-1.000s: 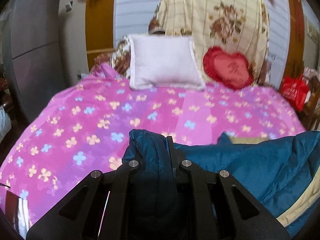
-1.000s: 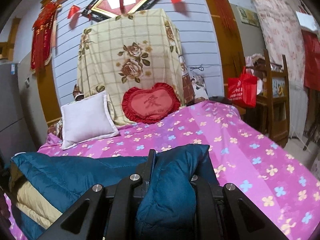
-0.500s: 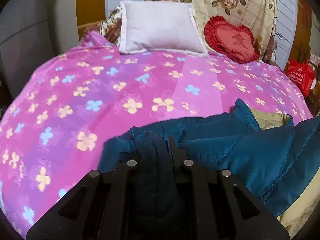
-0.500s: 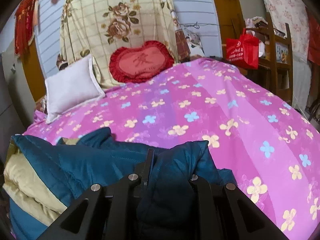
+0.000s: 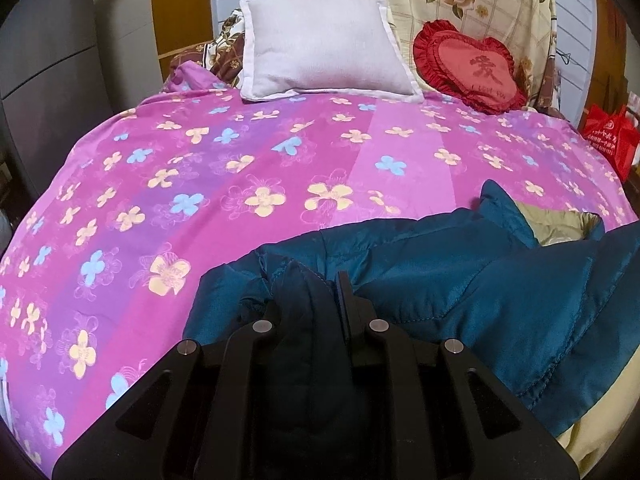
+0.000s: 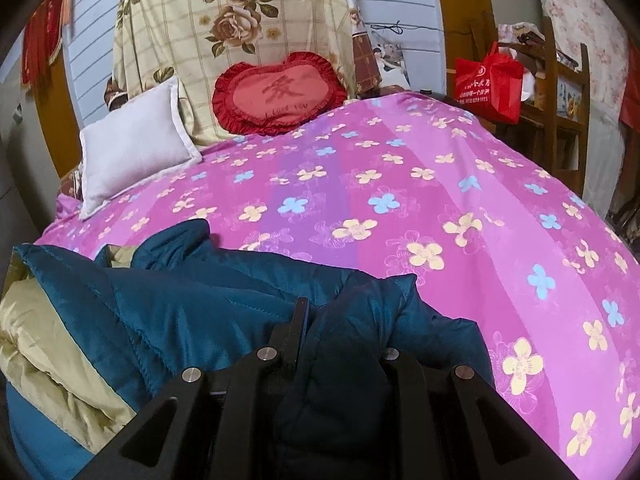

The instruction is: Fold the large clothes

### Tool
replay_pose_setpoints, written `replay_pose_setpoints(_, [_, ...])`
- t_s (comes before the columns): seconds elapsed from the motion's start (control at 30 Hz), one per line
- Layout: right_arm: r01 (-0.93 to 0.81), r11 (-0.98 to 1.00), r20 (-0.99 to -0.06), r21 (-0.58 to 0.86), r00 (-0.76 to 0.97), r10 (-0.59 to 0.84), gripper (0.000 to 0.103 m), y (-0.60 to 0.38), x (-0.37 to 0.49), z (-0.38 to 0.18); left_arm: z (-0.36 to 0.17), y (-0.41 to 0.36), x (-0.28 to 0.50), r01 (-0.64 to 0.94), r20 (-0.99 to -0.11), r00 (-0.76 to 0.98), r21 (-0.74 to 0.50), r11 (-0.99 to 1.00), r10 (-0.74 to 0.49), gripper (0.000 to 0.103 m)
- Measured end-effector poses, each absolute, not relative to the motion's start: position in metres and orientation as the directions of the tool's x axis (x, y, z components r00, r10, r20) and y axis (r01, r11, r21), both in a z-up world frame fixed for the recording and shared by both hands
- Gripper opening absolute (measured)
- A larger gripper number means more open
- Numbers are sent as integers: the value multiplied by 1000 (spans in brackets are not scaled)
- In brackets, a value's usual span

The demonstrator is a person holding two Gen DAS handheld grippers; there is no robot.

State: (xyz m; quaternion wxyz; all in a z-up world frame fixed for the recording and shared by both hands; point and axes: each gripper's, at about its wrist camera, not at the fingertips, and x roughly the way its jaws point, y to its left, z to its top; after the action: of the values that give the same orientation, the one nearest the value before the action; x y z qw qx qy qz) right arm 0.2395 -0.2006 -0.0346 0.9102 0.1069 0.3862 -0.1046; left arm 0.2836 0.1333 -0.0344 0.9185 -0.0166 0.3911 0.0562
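Teal quilted coat (image 5: pixel 500 292) bunched low on pink flowered bedspread (image 5: pixel 280 152), long axis across bed between grippers, beige lining up at inner end. Left gripper (image 5: pixel 310 300) and right gripper (image 6: pixel 340 320) each pinched nearly closed on coat fold. Beyond: grey pillow (image 5: pixel 320 48), red heart cushion (image 6: pixel 276 96). Versus second ago: coat lowered from air onto bed, cameras tipped down.

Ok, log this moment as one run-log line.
step: fold in progress | left gripper: shut on blue jacket | right gripper: shut on blue jacket | jacket: lying on pink floral bedspread
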Motion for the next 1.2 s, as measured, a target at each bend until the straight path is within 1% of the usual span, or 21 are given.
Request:
replay_pose_setpoints(0.3, [277, 955, -739, 108, 665, -109, 15, -200, 243, -37, -37, 132, 286, -118, -727, 680, 26, 993, 100, 15])
replay_pose_setpoints(0.53, [279, 949, -750, 148, 657, -77, 16, -204, 243, -39, -37, 133, 286, -117, -728, 679, 25, 993, 98, 15])
replay_pose_setpoints(0.67, [281, 942, -753, 181, 656, -51, 16, -208, 241, -37, -37, 135, 286, -112, -734, 674, 4, 994, 78, 15])
replay_pose_setpoints(0.77, [299, 921, -750, 251, 661, -10, 19, -215, 236, -32, -35, 138, 287, -99, -749, 661, -17, 995, 54, 16])
replay_pose_setpoints(0.87, [324, 880, -743, 348, 668, 48, 22, -224, 231, -28, -30, 143, 285, -74, -772, 636, -53, 996, 6, 21])
replay_pose_setpoints(0.9, [320, 867, -734, 382, 675, 74, 27, -226, 229, -26, -27, 145, 284, -66, -778, 628, -71, 995, -14, 23])
replay_pose_setpoints(0.97, [307, 841, -712, 445, 691, 125, 40, -228, 224, -22, -22, 151, 281, -60, -787, 613, -125, 990, -62, 29])
replay_pose_setpoints(1.0, [296, 828, -696, 477, 702, 151, 57, -228, 221, -20, -19, 156, 278, -60, -792, 602, -172, 983, -102, 38])
replay_pose_setpoints(1.03, [277, 810, -672, 516, 718, 183, 70, -229, 217, -17, -17, 159, 277, -58, -793, 596, -198, 979, -125, 48])
replay_pose_setpoints(1.07, [268, 804, -660, 530, 726, 193, 83, -228, 215, -14, -11, 162, 274, -53, -789, 594, -234, 971, -158, 53])
replay_pose_setpoints(1.1, [264, 801, -651, 537, 734, 194, 86, -228, 211, -10, -6, 163, 271, -50, -782, 600, -248, 968, -169, 60])
replay_pose_setpoints(1.13, [265, 801, -643, 537, 743, 185, 86, -228, 206, -5, 2, 164, 265, -44, -769, 615, -252, 967, -173, 64])
replay_pose_setpoints(1.2, [255, 805, -621, 535, 765, 171, 86, -226, 196, 5, 24, 164, 249, -14, -719, 671, -257, 966, -181, 65])
